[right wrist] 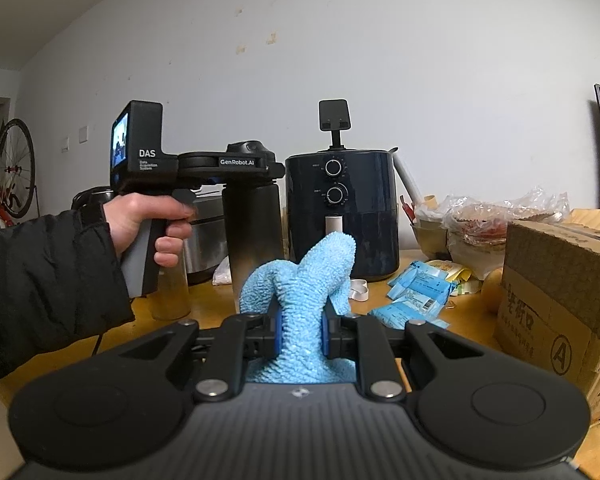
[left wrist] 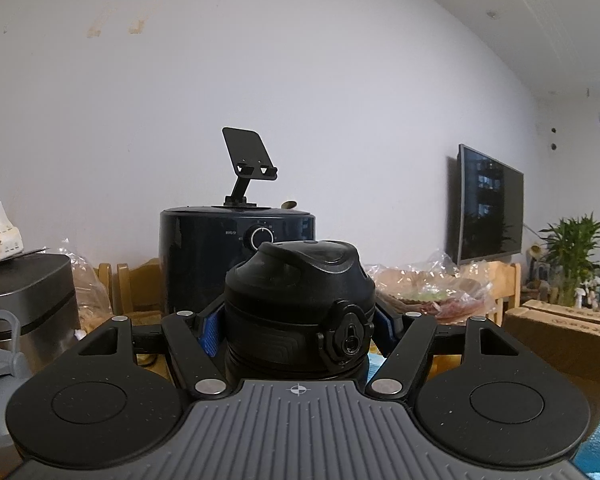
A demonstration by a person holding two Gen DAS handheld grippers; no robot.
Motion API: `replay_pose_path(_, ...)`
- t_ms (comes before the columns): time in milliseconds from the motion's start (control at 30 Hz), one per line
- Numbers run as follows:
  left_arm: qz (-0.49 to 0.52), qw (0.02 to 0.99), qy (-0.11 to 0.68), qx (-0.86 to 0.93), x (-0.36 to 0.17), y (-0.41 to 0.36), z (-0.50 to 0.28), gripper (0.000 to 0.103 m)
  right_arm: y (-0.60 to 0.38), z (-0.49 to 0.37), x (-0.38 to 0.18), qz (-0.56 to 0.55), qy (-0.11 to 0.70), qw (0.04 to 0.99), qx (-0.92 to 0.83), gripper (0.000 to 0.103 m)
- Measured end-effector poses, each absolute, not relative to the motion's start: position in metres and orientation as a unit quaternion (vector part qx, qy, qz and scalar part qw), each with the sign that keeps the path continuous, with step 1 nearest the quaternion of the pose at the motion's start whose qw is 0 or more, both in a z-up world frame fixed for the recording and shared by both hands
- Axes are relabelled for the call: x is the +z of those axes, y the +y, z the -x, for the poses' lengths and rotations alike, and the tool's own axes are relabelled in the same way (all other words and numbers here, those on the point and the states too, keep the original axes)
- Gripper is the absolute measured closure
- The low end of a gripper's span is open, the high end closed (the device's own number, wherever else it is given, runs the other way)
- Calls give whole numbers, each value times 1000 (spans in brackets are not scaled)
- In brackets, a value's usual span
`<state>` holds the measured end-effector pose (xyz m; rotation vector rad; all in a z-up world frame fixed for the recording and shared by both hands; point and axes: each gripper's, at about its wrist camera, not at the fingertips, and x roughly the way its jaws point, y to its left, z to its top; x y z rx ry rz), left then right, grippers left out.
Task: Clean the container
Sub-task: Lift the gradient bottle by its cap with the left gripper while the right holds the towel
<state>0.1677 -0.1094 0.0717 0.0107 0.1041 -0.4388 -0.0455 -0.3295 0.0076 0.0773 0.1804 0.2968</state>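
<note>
An air fryer [right wrist: 342, 212] stands just behind the upright bottle [right wrist: 254, 232]. The left gripper [left wrist: 298, 320] clamps its neck. The right gripper [right wrist: 300, 330] pinches a blue cloth [right wrist: 300, 292].

Wooden table [right wrist: 204, 308] with air fryer [right wrist: 342, 216], cardboard box [right wrist: 556, 304].

Right tool [right wrist: 300, 332] pinches blue cloth [right wrist: 300, 284] near black bottle [right wrist: 254, 224].

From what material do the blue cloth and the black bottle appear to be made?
The blue cloth, gripped in the right claw, looks like microfibre terry: a fuzzy, looped, matte pile. The black bottle, held near its top by the left claw, seems to be coated metal with a matte finish; its cap looks like moulded plastic, faintly textured.
</note>
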Motion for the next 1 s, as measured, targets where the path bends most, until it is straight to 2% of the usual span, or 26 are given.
replay_pose_path(1000, -6, 971, 50, -232, 89, -78, -99, 35, -313, 58, 7, -43, 92, 981, 165, 91)
